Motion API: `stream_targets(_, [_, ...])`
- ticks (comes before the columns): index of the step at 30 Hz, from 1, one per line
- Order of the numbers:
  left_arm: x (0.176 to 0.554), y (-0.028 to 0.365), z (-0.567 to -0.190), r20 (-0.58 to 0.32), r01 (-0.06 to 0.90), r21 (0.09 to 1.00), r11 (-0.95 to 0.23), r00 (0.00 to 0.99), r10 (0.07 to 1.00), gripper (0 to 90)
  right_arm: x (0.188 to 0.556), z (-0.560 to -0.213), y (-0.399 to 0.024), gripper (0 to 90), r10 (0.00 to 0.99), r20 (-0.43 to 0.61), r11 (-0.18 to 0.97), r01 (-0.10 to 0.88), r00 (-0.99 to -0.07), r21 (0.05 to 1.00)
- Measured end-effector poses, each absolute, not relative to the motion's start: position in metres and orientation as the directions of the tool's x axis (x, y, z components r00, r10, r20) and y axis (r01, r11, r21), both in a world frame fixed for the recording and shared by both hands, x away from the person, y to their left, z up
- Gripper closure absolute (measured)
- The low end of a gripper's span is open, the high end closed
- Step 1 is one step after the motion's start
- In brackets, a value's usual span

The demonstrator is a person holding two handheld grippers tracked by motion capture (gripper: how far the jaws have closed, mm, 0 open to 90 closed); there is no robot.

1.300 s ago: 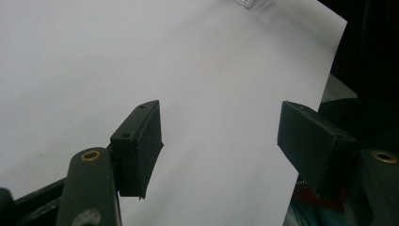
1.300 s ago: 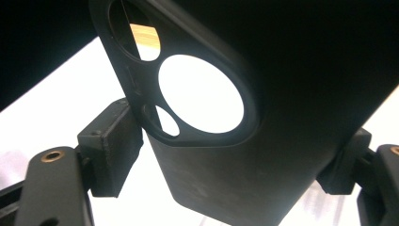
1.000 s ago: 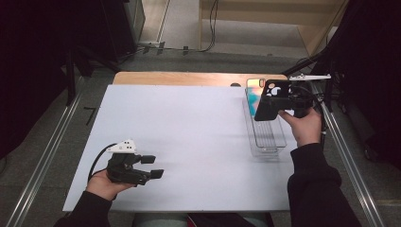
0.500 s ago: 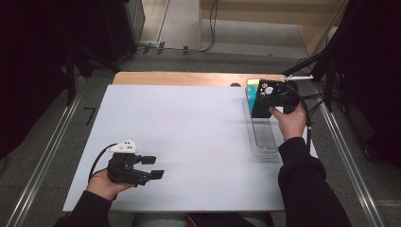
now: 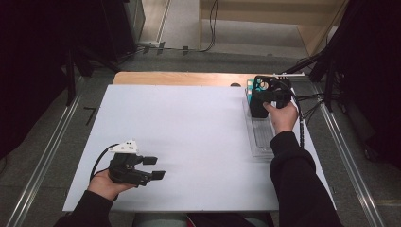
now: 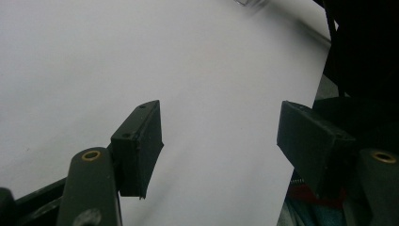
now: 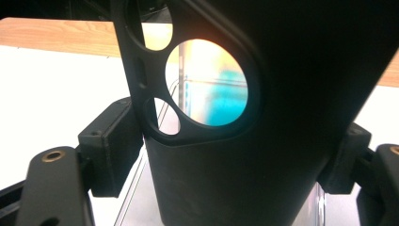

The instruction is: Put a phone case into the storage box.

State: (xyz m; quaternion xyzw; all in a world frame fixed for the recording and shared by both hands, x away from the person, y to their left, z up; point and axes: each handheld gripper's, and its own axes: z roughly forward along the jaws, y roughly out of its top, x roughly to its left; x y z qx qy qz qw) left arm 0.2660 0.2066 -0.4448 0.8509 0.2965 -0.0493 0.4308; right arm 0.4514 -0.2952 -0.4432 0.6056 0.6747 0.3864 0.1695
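Note:
My right gripper is shut on a black phone case, held upright over the far end of a clear plastic tray at the table's right side. In the right gripper view the case stands between the jaws, both pads pressed on its sides, its round camera cutouts showing the tray and something teal behind. My left gripper rests low at the near left of the white table, open, nothing between its fingers.
Teal items sit at the tray's far end, just beyond the case. A wooden strip runs along the table's far edge. Cables trail from the right gripper off the right side. Metal rails flank the table.
The right hand has carried the phone case leftward and down, from beside the tray's right edge to above its far end. The left gripper has not moved.

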Motion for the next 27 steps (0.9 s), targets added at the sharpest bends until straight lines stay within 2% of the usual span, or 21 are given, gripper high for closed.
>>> stream_targets(12, [0.267, 0.208, -0.445, -0.354, 0.560, 0.700, -0.443, 0.811, 0.466, 31.7, 0.471, -0.451, -0.283, 21.4, 0.964, 0.179, 0.009, 0.701, -0.194, 0.713])
stream_targets(15, [0.268, 0.208, -0.446, -0.356, 0.563, 0.698, -0.443, 0.809, 0.467, 31.6, 0.473, -0.454, -0.282, 20.3, 0.968, 0.190, -0.021, 0.706, -0.162, 0.708])
stream_targets(20, [0.268, 0.209, -0.445, -0.362, 0.565, 0.701, -0.436, 0.808, 0.465, 31.6, 0.475, -0.455, -0.283, 16.2, 0.964, 0.209, -0.035, 0.701, -0.164, 0.713])
stream_targets(22, [0.268, 0.209, -0.445, -0.362, 0.565, 0.701, -0.436, 0.807, 0.466, 31.7, 0.476, -0.455, -0.284, 9.5, 0.956, 0.241, -0.055, 0.703, -0.168, 0.709])
stream_targets(23, [0.268, 0.209, -0.445, -0.363, 0.566, 0.701, -0.434, 0.807, 0.467, 31.6, 0.475, -0.455, -0.285, 9.3, 0.951, 0.256, -0.064, 0.700, -0.174, 0.711])
stream_targets(26, [0.268, 0.209, -0.445, -0.365, 0.570, 0.700, -0.431, 0.804, 0.469, 31.6, 0.475, -0.454, -0.286, 0.1, 0.957, 0.237, -0.055, 0.701, -0.166, 0.711])
stream_targets(27, [0.268, 0.209, -0.445, -0.365, 0.569, 0.700, -0.431, 0.804, 0.469, 31.6, 0.475, -0.453, -0.286, 0.1, 0.958, 0.237, -0.055, 0.704, -0.164, 0.708])
